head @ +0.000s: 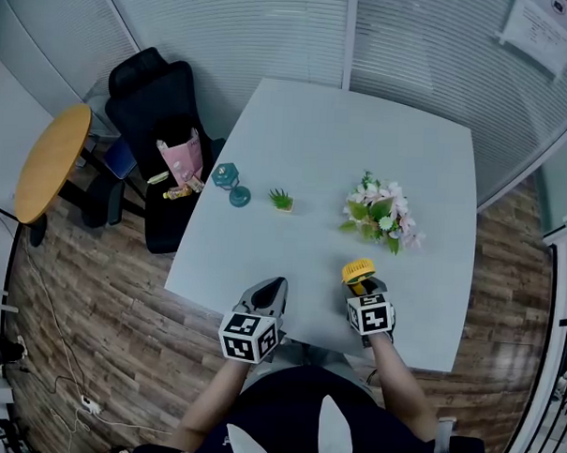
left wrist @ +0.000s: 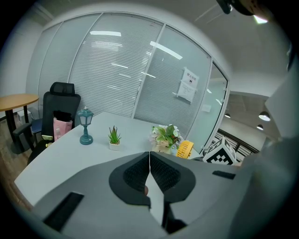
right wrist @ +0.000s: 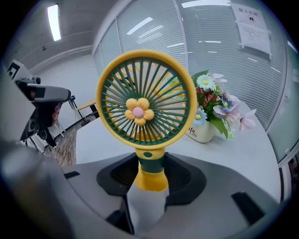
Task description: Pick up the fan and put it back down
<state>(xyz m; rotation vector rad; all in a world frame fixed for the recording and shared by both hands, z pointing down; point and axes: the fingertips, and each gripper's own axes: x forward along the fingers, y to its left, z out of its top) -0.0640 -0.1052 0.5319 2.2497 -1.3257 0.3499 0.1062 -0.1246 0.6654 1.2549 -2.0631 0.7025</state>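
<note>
The fan (right wrist: 145, 105) is a small yellow and green hand fan with a round grille and a flower at its hub. My right gripper (right wrist: 150, 175) is shut on its yellow and green handle, and the fan stands upright between the pads. In the head view the fan (head: 358, 271) shows just above the right gripper (head: 367, 292), near the table's front edge. My left gripper (head: 273, 288) hovers at the front edge with its jaws (left wrist: 149, 170) shut and nothing between them. From the left gripper view the fan (left wrist: 185, 149) stands to the right, beside the flowers.
A pot of pink and white flowers (head: 382, 216) stands behind the fan. A small potted plant (head: 282, 200) and a teal lantern (head: 229, 181) are at mid-table. A black chair (head: 161, 122) with a pink bag and a round wooden table (head: 52, 159) stand left of the white table (head: 363, 130).
</note>
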